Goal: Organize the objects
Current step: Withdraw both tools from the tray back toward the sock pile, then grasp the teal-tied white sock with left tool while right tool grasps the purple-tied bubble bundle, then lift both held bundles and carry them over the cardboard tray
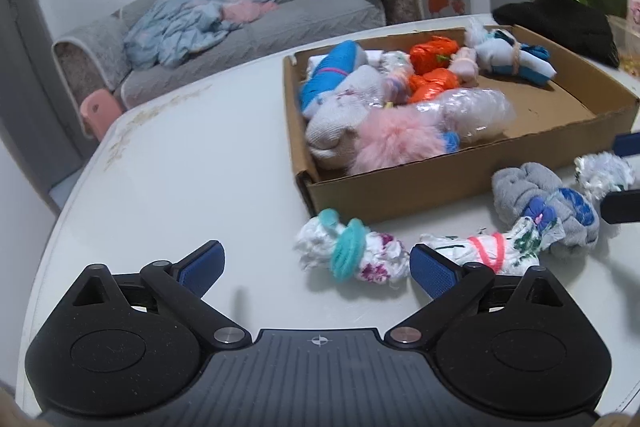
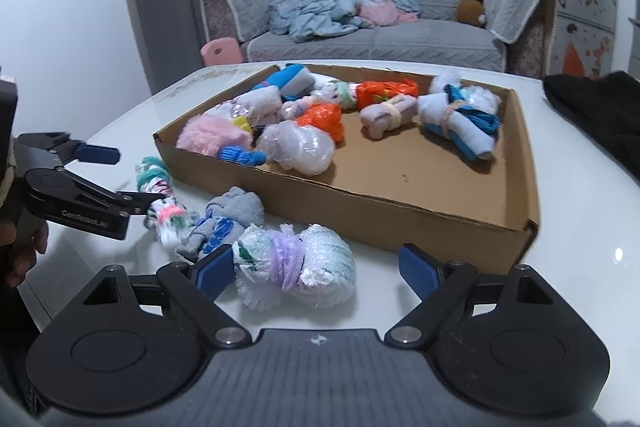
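A shallow cardboard box (image 1: 400, 187) (image 2: 360, 211) on the white table holds several tied bundles of cloth and plastic. Four bundles lie in front of it. My left gripper (image 1: 318, 267) (image 2: 120, 177) is open, and a white floral bundle tied with teal yarn (image 1: 352, 255) (image 2: 154, 175) lies between its fingers, unpressed. My right gripper (image 2: 316, 271) is open around a bubble-wrap bundle tied with purple yarn (image 2: 296, 267) (image 1: 604, 171); the right pad stands clear of it. A grey sock bundle (image 1: 548, 203) (image 2: 224, 219) and a pink-tied floral bundle (image 1: 488, 251) (image 2: 168, 223) lie between the two.
A black cloth (image 1: 560, 23) (image 2: 600, 111) lies on the table beyond the box's right side. The box's right half shows bare cardboard floor. A grey sofa (image 2: 380, 39) with a blue blanket and a pink stool (image 1: 100, 111) stand behind the table.
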Available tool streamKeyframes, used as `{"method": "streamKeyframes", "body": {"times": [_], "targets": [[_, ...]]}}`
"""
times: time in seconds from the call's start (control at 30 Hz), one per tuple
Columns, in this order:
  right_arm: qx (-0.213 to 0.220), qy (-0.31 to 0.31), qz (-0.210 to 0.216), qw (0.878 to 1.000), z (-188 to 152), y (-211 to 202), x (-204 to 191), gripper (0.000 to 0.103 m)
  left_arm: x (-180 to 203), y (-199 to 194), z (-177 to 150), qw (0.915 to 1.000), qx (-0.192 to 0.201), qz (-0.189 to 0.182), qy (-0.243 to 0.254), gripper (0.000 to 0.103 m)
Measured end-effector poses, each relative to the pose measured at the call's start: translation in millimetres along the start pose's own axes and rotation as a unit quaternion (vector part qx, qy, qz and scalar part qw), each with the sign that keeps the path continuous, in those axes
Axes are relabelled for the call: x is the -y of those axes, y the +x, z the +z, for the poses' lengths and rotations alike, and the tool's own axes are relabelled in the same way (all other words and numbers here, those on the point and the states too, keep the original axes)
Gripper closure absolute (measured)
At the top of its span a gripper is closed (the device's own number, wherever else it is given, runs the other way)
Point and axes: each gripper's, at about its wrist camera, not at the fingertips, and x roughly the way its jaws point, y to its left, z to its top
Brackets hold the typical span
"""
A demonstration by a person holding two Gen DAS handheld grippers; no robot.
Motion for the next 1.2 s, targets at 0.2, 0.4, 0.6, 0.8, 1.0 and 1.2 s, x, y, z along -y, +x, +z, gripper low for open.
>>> {"method": "streamKeyframes", "body": {"times": [0.2,0.4,0.6,0.8,1.0,1.2], "targets": [[-0.006,-0.015,0.020,1.000,1,10,5,0.018,5,4,-2,0.9981,0.024,-0.009,0.056,0.003],[-0.002,-0.013,0.034,0.999,-2,10,6,0.032,-7,8,-3,0.9981,0.018,-0.056,0.020,0.017],[0.003,-0.022,0.044,0.999,-3,9,2,0.044,-13,8,-3,0.9938,0.005,-0.108,-0.025,0.043],[0.008,-0.019,0.045,0.999,-4,6,3,0.045,-11,1,-4,0.9947,0.002,-0.098,-0.030,0.045],[0.015,-0.014,0.041,0.999,-5,-8,7,0.045,-14,-16,-10,0.9952,0.006,-0.092,-0.033,0.044],[0.025,-0.015,0.040,0.999,-2,-22,12,0.045,-24,-34,-2,0.9951,0.016,-0.087,-0.044,0.044]]}}
